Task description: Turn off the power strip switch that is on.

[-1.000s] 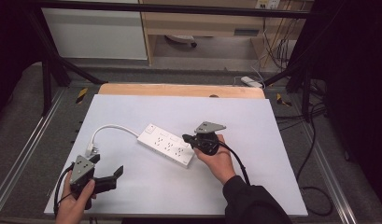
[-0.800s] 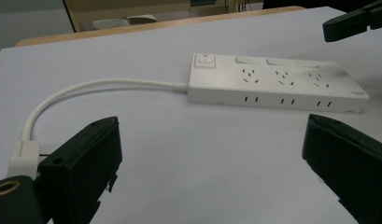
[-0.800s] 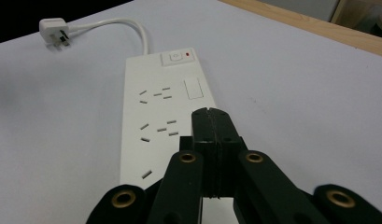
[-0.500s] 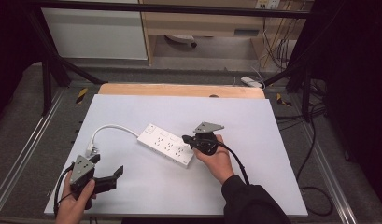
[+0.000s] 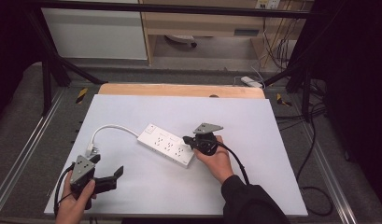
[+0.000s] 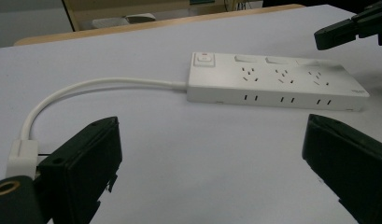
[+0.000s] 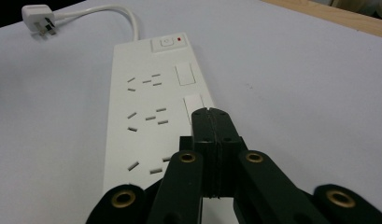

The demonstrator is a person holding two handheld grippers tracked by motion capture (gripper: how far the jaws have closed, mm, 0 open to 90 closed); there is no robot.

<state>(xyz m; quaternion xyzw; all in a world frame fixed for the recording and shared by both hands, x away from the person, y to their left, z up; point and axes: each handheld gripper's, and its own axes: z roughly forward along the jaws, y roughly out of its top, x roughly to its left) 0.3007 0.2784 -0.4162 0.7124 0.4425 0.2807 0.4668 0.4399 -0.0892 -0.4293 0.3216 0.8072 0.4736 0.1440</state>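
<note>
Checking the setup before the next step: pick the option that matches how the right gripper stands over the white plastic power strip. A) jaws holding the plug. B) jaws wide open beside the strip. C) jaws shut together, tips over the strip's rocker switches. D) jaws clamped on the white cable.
C: the right gripper has its jaws pressed together, tips above the rocker switches of the white plastic power strip, nothing between them.

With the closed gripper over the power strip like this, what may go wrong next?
1. The shut right gripper sits over a rocker switch on the power strip. A slightly off push may hit the neighbouring switch.
2. The strip lies loose on the table, so pressing near its edge may slide or tip it.
3. The open left gripper is beside the plug and could snag the cord.
</note>
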